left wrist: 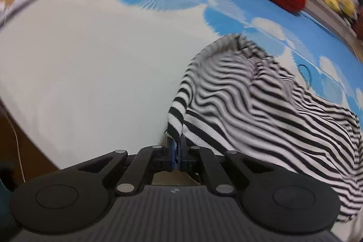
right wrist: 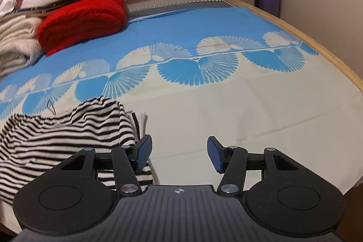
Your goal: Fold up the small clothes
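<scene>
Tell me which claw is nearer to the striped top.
Left. The left claw is shut on an edge of the striped top. The right claw is open over the bedsheet just beside the top, with nothing between its pads.

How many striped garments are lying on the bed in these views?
1. The black-and-white striped garment lies crumpled at the near edge of the bed, one hem pinched in the left gripper. The clothes pile at the far end may hide others.
</scene>
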A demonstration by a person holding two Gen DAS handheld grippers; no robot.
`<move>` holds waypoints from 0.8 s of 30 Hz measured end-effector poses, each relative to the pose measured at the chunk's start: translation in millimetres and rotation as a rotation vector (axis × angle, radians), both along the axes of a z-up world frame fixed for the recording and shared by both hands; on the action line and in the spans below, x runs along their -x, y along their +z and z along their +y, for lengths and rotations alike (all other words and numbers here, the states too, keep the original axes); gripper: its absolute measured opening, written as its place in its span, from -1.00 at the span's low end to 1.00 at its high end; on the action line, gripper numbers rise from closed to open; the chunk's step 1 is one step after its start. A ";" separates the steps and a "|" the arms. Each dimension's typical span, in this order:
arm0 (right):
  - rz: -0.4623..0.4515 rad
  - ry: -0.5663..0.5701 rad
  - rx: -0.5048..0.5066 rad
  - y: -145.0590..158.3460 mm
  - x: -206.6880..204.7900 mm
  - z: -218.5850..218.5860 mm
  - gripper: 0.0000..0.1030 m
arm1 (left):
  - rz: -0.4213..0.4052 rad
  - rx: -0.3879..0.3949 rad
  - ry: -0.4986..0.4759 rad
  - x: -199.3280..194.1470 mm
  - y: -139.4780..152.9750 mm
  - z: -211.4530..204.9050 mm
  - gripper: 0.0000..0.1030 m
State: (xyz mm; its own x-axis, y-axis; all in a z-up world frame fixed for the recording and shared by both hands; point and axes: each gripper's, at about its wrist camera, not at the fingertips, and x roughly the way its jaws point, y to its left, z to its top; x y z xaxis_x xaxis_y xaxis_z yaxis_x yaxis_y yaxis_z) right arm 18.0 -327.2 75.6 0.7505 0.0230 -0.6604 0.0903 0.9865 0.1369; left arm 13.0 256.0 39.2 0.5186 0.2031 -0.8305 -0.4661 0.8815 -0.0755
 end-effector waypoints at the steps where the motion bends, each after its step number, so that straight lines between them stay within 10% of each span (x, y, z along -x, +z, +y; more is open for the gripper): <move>1: 0.000 -0.013 -0.017 0.5 -0.9 -5.1 0.08 | -0.010 -0.025 -0.022 -3.0 8.4 -7.2 -0.96; 12: 0.032 -0.098 -0.166 -3.5 -9.3 -57.3 0.08 | -0.264 -0.151 -0.461 -54.6 106.4 -223.1 -0.97; 20: 0.024 -0.094 -0.157 -4.5 -8.3 -82.5 0.08 | -0.152 -0.114 -0.969 -27.3 27.9 -434.4 -0.94; 24: 0.045 -0.100 -0.191 -8.2 -11.2 -86.1 0.08 | 0.023 0.020 -1.109 -28.0 -12.4 -452.1 -0.89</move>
State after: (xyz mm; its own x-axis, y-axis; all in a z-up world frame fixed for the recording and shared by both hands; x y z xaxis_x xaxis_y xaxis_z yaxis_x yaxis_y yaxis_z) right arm 29.2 -413.4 67.4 0.7250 0.0777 -0.6844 0.1967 0.9289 0.3137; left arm 41.0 -196.2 26.8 0.3889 -0.3780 -0.8402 0.5790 0.8096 -0.0962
